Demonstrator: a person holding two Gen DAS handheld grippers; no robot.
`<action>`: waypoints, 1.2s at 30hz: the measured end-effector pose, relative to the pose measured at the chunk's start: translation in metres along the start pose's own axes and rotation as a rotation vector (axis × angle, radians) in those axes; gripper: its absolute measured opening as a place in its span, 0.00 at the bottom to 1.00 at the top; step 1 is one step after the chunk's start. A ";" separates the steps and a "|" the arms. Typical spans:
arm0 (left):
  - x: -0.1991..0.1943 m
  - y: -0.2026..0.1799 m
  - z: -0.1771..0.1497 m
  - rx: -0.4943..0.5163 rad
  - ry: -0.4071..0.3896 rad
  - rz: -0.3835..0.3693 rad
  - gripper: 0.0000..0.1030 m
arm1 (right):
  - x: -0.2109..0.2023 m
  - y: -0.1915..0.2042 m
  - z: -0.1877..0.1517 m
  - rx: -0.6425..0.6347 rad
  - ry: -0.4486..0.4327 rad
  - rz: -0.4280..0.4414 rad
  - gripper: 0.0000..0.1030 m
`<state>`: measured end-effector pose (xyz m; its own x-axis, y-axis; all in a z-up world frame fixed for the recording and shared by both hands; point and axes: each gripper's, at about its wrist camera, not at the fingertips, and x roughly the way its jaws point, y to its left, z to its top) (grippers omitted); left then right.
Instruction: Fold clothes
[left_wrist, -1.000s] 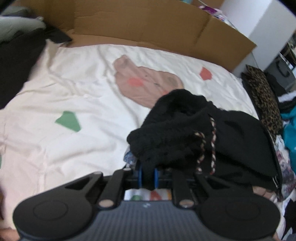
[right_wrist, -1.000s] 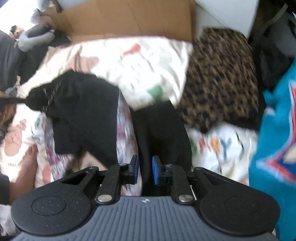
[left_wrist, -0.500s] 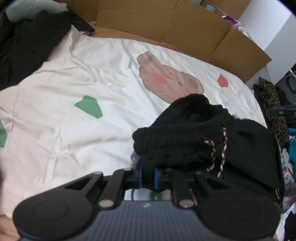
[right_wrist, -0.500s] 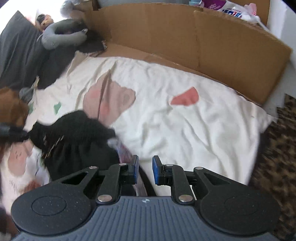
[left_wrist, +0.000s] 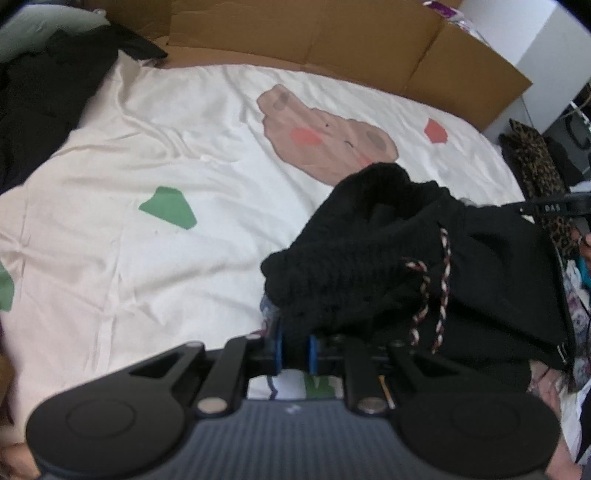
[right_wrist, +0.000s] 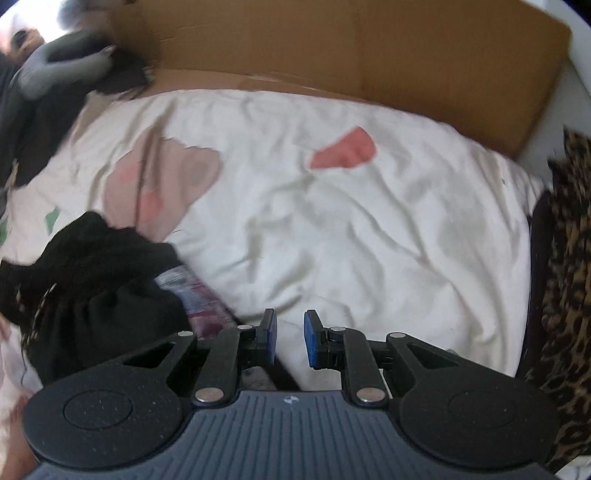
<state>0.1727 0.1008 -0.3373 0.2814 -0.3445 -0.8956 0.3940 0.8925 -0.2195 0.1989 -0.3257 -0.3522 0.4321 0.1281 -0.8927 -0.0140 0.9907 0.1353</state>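
A black knit garment with a braided drawstring hangs bunched over the white printed bed sheet. My left gripper is shut on its near edge, with black cloth filling the gap between the blue pads. The garment stretches right to the right gripper's dark body. In the right wrist view the garment hangs at lower left and shows a floral lining. My right gripper stands narrow over the sheet. A thin dark strip of cloth runs just under its pads.
Flattened cardboard lines the far side of the bed. Dark clothes are piled at the left, with a grey plush toy beside them. A leopard-print cloth lies off the bed's right edge.
My right gripper has swung from above the leopard-print pile to over the white sheet and sunk lower. The black garment stays in my left gripper, which hardly moved.
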 end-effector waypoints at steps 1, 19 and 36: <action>0.001 0.000 0.000 -0.007 0.002 0.002 0.14 | 0.004 0.000 0.000 -0.005 0.003 -0.004 0.16; 0.013 0.007 -0.016 -0.105 -0.015 0.003 0.14 | 0.013 0.039 0.003 -0.129 0.033 0.080 0.21; 0.011 0.010 -0.019 -0.112 -0.020 -0.010 0.15 | 0.014 0.073 0.000 -0.138 -0.042 0.222 0.27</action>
<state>0.1627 0.1114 -0.3572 0.2955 -0.3582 -0.8857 0.2970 0.9156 -0.2712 0.2034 -0.2514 -0.3547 0.4418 0.3440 -0.8285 -0.2344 0.9357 0.2635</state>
